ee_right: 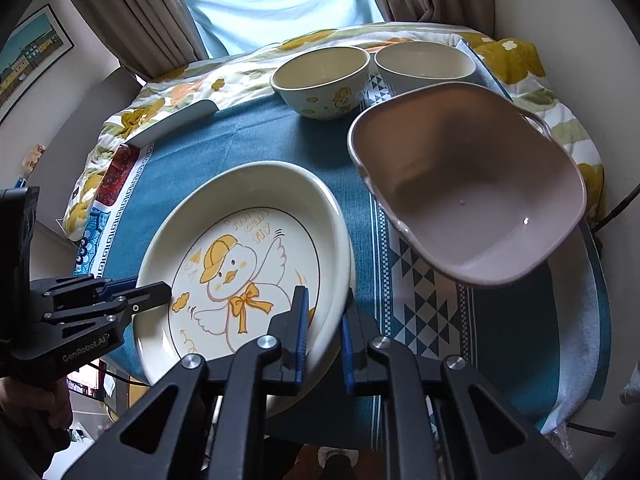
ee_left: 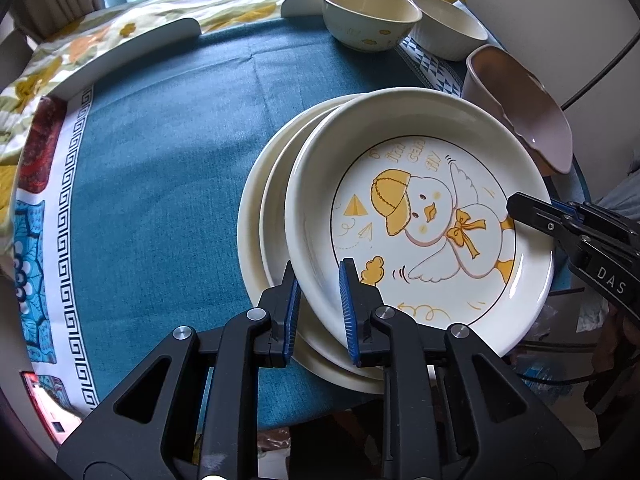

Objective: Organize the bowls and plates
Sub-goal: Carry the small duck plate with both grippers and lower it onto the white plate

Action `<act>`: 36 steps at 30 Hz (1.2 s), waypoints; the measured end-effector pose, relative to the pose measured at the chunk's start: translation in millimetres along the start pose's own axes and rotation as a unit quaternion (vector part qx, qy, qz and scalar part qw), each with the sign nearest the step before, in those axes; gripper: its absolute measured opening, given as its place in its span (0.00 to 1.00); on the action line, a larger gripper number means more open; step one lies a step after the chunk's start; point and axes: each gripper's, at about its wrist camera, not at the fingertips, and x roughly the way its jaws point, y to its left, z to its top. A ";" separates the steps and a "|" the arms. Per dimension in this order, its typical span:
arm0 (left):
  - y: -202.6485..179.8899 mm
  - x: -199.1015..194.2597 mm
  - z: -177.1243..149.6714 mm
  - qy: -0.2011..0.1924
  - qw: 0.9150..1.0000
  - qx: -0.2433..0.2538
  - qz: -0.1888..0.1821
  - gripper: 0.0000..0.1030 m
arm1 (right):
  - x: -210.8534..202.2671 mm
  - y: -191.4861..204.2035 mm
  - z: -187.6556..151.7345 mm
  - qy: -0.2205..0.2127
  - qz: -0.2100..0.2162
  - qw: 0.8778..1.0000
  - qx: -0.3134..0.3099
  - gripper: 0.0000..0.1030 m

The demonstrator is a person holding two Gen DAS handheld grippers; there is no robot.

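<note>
My left gripper (ee_left: 318,304) and right gripper (ee_right: 324,334) both pinch the duck plate's (ee_left: 420,216) rim onto the plate stack (ee_left: 256,240); bowls at twelve o'clock remain unsorted.

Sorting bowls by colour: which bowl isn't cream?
The mauve squarish bowl with small handles, nearest the plates; both round bowls behind it are cream.

A round table (ee_right: 576,344) wears a blue cloth (ee_left: 168,168) with a patterned edge. On the cloth sit a stack of cream plates (ee_left: 256,240), a bowl with a yellow duck (ee_right: 320,80), a plain cream bowl (ee_right: 424,65) just beside it, and a tilted pink dish (ee_right: 472,184)
</note>
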 end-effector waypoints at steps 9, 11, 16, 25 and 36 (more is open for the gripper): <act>-12.0 -5.0 2.2 0.008 0.999 0.018 0.044 0.19 | -0.1 -0.4 1.5 0.002 0.004 1.000 0.001 0.13; -13.0 -5.6 3.0 0.011 0.999 0.019 0.049 0.19 | -0.2 0.2 1.3 0.003 0.002 1.000 0.000 0.13; -16.2 -7.7 5.7 0.022 0.997 0.025 0.067 0.20 | -0.3 -0.4 2.0 0.004 0.001 1.000 -0.003 0.13; -25.0 -7.7 8.2 0.022 0.990 0.061 0.127 0.21 | 1.4 -0.7 4.2 0.006 -0.002 1.000 -0.004 0.13; -22.2 -5.2 9.0 0.021 0.991 0.066 0.117 0.22 | 0.3 3.7 5.6 0.004 -0.008 1.000 -0.007 0.13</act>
